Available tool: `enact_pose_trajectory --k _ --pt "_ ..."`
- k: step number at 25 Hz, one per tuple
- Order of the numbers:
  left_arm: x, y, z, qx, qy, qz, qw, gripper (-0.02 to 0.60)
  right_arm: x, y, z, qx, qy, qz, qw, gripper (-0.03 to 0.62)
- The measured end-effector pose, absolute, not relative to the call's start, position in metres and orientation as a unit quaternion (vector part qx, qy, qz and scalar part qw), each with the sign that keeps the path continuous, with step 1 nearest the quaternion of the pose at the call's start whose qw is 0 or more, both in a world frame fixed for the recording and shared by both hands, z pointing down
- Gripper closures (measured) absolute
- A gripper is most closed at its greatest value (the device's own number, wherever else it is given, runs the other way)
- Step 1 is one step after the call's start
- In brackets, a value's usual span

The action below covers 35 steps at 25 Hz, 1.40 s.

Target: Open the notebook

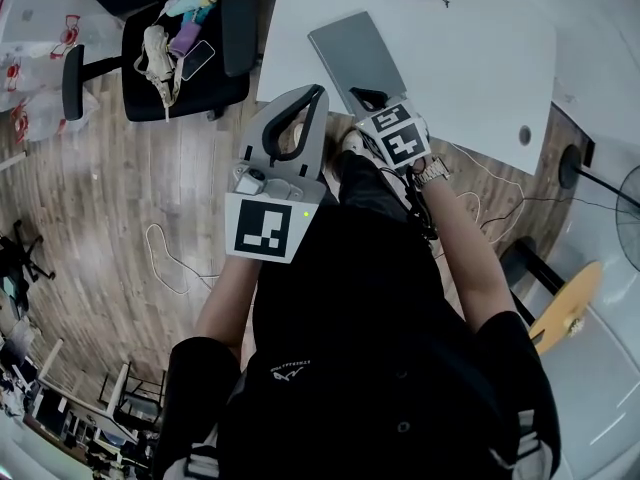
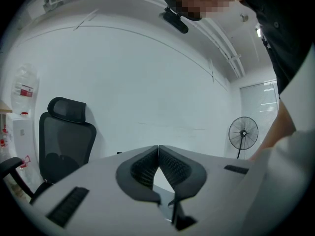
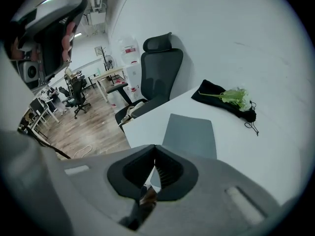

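Left gripper [image 2: 158, 147]: held level and high, off the table's near-left corner; jaws pressed together with nothing between them.
Right gripper [image 3: 155, 149]: angled down at the notebook's near end, jaws together and empty; whether it touches the cover cannot be told.
Notebook [image 1: 355, 53]: grey, lying flat on the white table [image 1: 470, 58] near its left edge, cover closed.
Progress: judged not begun; the cover is unlifted, and the tip must get under an edge or open to pinch it.
Edges: the notebook's left side runs close to the table's left edge, so a leftward shove risks sliding it off.
Open room: bare tabletop to the right and beyond; black cloth with flowers [image 3: 226, 100] well apart at the far end; office chair [image 1: 180, 63] off the left side.
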State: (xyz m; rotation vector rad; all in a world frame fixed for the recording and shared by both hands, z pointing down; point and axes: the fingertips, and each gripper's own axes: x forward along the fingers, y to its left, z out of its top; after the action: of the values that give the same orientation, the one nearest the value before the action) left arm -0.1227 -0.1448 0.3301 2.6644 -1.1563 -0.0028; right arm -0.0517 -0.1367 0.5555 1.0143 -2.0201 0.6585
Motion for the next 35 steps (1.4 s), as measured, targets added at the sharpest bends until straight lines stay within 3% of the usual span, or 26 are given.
enact_pose_trajectory --k 14,35 --pt "-0.124 -0.139 0.344 0.909 -0.395 0.009 0.131 0.575 -0.047 -0.112 0.609 0.387 -0.763 0.284 0.434 0.568" --pt "-0.122 -0.14 0.355 0.911 -0.387 0.02 0.139 0.575 -0.043 -0.092 0.643 0.374 -0.733 0.203 0.53 0.523"
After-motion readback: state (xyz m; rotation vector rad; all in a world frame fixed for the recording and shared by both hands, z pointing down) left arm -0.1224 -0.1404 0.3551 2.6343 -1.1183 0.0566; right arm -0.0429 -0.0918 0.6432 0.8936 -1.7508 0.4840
